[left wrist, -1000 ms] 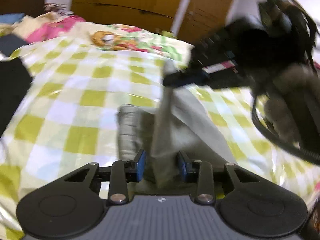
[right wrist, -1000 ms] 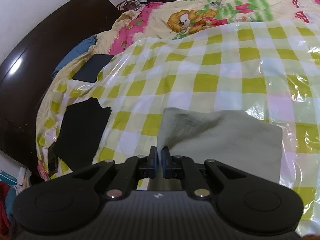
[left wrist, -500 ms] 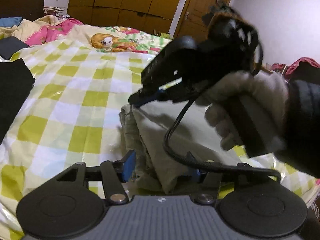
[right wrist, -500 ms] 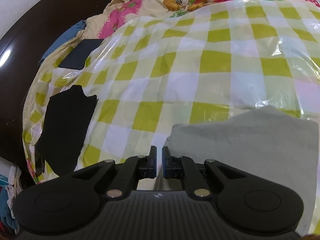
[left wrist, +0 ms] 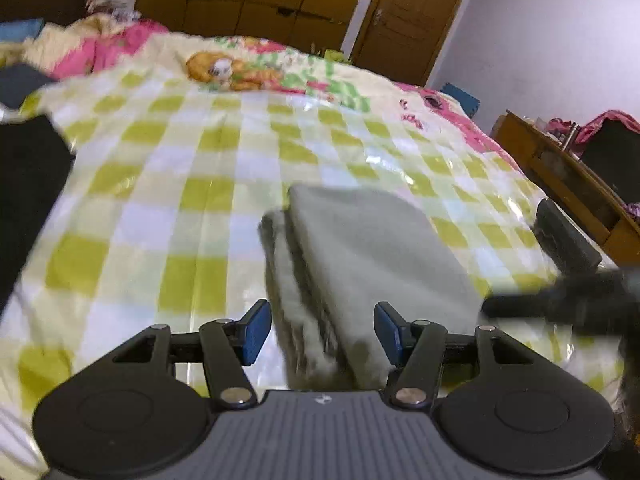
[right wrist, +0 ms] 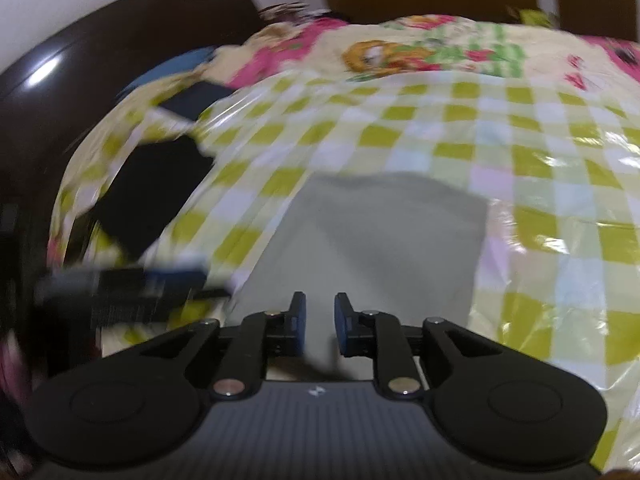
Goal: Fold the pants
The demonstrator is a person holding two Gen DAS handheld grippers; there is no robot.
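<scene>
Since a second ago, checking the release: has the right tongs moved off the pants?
Yes. The right tongs, their jaws just opening, slid from the grey pants' left corner toward their middle, now empty.

A bed (left wrist: 168, 208) under a glossy yellow-green checked sheet is carrying folded grey pants (left wrist: 372, 248). A black garment (left wrist: 28, 184) is lying left of the pants, a cartoon-print quilt (left wrist: 256, 68) beyond them.

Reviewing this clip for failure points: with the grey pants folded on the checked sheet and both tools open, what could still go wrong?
1. The left tool, whose jaws have just been opening, straddles the pants; pulling away could drag the offset layers on that edge apart.
2. The right tool, also just opening, hangs low over the fabric and might catch it.
3. The glossy plastic sheet may let the bundle slide.
</scene>
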